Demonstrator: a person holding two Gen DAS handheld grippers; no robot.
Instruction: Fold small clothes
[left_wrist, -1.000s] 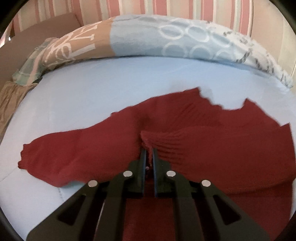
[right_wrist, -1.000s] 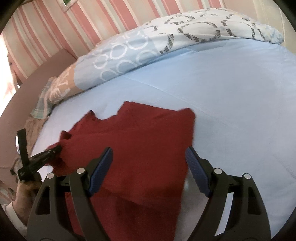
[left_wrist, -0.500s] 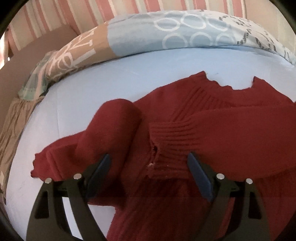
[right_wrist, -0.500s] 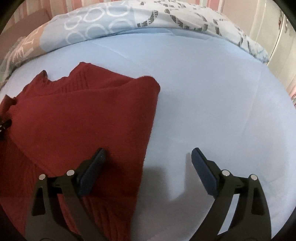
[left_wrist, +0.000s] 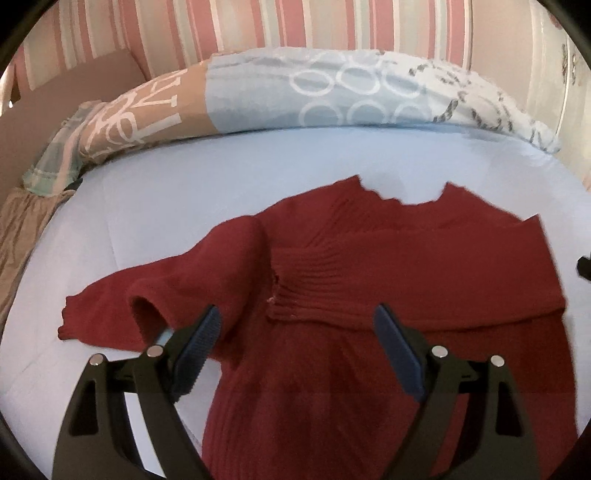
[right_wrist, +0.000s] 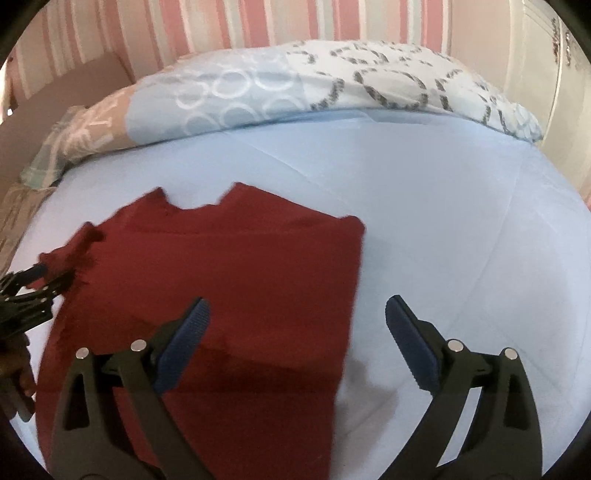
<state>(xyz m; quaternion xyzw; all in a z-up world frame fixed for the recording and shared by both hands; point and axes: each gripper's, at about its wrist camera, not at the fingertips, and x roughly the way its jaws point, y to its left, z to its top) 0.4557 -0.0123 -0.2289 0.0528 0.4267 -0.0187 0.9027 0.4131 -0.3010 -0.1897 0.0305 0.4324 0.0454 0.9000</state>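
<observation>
A dark red knit sweater (left_wrist: 369, 280) lies flat on the light blue bed sheet (left_wrist: 177, 184). Its right sleeve is folded across the chest, with the ribbed cuff (left_wrist: 295, 295) near the middle. The left sleeve (left_wrist: 177, 280) lies bunched out to the left. My left gripper (left_wrist: 299, 332) is open and empty, just above the sweater's middle. In the right wrist view the sweater (right_wrist: 229, 288) fills the lower left with a straight folded right edge. My right gripper (right_wrist: 295, 325) is open and empty over that edge. The left gripper (right_wrist: 33, 288) shows at the far left.
A long patterned pillow or rolled duvet (left_wrist: 332, 92) lies along the far edge of the bed against a striped wall. A tan cloth (left_wrist: 18, 221) hangs at the bed's left side. Bare sheet (right_wrist: 461, 221) stretches to the right of the sweater.
My left gripper let go of the right sleeve's cuff, opened and pulled back. The cuff now rests on the chest. My right gripper stayed open and swung right, then back.
</observation>
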